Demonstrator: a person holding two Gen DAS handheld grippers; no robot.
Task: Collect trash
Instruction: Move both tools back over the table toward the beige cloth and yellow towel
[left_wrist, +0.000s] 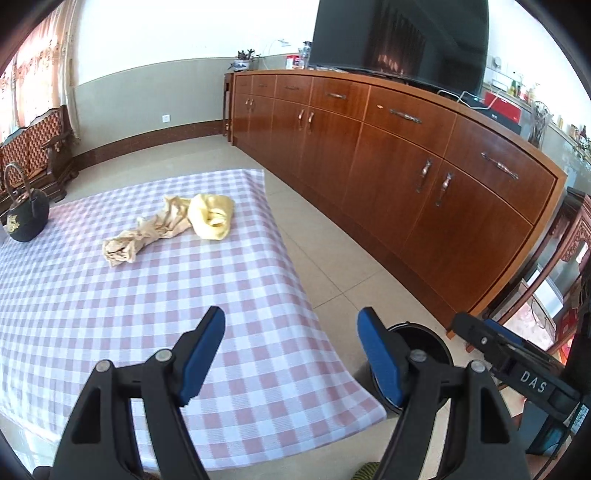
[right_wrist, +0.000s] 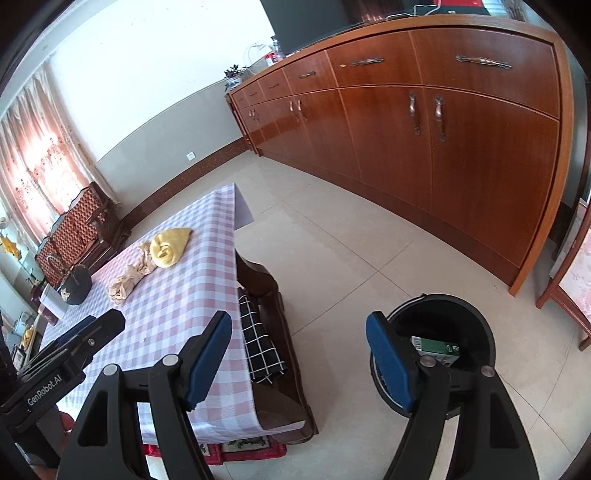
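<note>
A crumpled beige wrapper (left_wrist: 142, 236) and a yellow crumpled cloth-like piece (left_wrist: 212, 219) lie together on the checked tablecloth (left_wrist: 110, 314); both also show in the right wrist view, the wrapper (right_wrist: 129, 280) and the yellow piece (right_wrist: 170, 243). A black trash bin (right_wrist: 443, 332) stands on the floor right of the table, with a green and white carton (right_wrist: 437, 349) inside. My left gripper (left_wrist: 291, 354) is open and empty over the table's near right corner. My right gripper (right_wrist: 299, 360) is open and empty, above the floor between table and bin.
A black kettle (left_wrist: 26, 218) stands at the table's left. A long wooden sideboard (left_wrist: 406, 155) with a TV (left_wrist: 399, 37) runs along the right. A dark checked cloth (right_wrist: 258, 347) hangs under the table edge. A wooden chair (right_wrist: 569, 280) stands right of the bin.
</note>
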